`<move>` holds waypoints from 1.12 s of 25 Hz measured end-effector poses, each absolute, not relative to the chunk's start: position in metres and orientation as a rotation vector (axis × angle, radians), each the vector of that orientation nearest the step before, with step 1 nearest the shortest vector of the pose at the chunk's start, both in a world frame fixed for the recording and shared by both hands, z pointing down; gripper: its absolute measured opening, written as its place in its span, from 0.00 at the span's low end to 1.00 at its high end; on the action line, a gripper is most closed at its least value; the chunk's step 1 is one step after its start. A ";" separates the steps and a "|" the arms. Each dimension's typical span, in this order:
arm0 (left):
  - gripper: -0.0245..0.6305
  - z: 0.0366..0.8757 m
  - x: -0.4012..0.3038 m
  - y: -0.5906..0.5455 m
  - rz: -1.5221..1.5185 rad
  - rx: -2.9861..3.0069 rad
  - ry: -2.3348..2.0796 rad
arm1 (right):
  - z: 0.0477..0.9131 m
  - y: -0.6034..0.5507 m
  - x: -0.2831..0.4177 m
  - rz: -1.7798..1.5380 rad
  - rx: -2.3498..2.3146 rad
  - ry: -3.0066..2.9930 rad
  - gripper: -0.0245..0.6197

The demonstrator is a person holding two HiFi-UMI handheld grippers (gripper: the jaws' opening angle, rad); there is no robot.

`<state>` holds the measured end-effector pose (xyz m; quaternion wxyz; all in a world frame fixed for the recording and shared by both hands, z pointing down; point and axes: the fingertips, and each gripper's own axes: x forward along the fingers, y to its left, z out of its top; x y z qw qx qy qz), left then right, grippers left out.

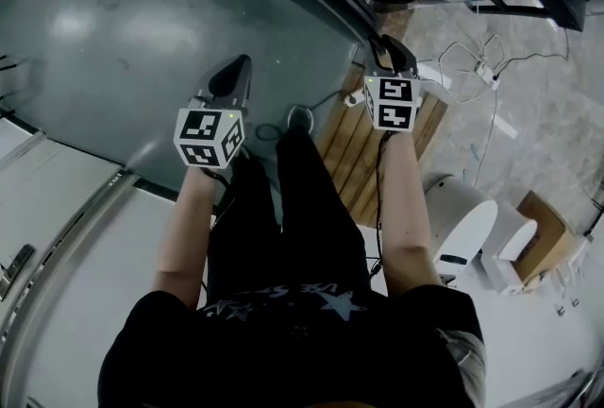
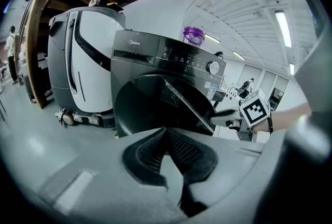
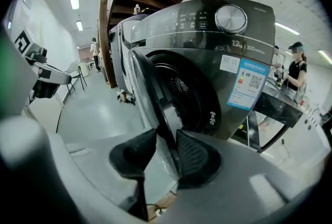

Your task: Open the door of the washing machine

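A dark grey front-loading washing machine (image 2: 155,57) stands ahead, its round door (image 3: 150,93) swung partly out from the drum opening (image 3: 181,93). My right gripper (image 3: 166,153) is at the door's free edge, and the rim runs between its two pads, which lie against it on both sides. The left gripper view shows that gripper (image 2: 220,112) from the side at the door's edge. My left gripper (image 2: 165,132) hangs in front of the machine to the left, fingertips together with nothing between them. The head view shows left gripper (image 1: 233,74) and right gripper (image 1: 392,47) above grey floor.
A purple-capped bottle (image 2: 193,35) stands on the washer. A big white machine (image 2: 83,62) is just left of it. A wooden pallet (image 1: 363,151) lies under my right arm, with cables (image 1: 472,66), white fittings (image 1: 472,227) and a cardboard box (image 1: 543,231) to the right. A person (image 3: 295,70) stands behind.
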<state>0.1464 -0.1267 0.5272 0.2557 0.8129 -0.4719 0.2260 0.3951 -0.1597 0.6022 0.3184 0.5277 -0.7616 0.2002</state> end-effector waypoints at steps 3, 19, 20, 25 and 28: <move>0.05 0.529 0.137 -0.119 0.609 2.194 -1.282 | 0.603 -0.146 0.384 0.547 1.376 -2.000 0.23; 0.05 0.536 0.065 -0.065 0.571 2.128 -1.277 | 0.606 -0.083 0.314 0.600 1.335 -1.980 0.19; 0.05 0.537 0.060 -0.061 0.567 2.122 -1.282 | 0.607 -0.079 0.308 0.602 1.327 -1.981 0.18; 0.05 0.539 0.030 -0.044 0.548 2.091 -1.316 | 0.611 -0.060 0.271 0.598 1.262 -2.002 0.17; 0.05 0.539 0.013 -0.034 0.543 2.077 -1.332 | 0.612 -0.049 0.246 0.595 1.216 -2.016 0.16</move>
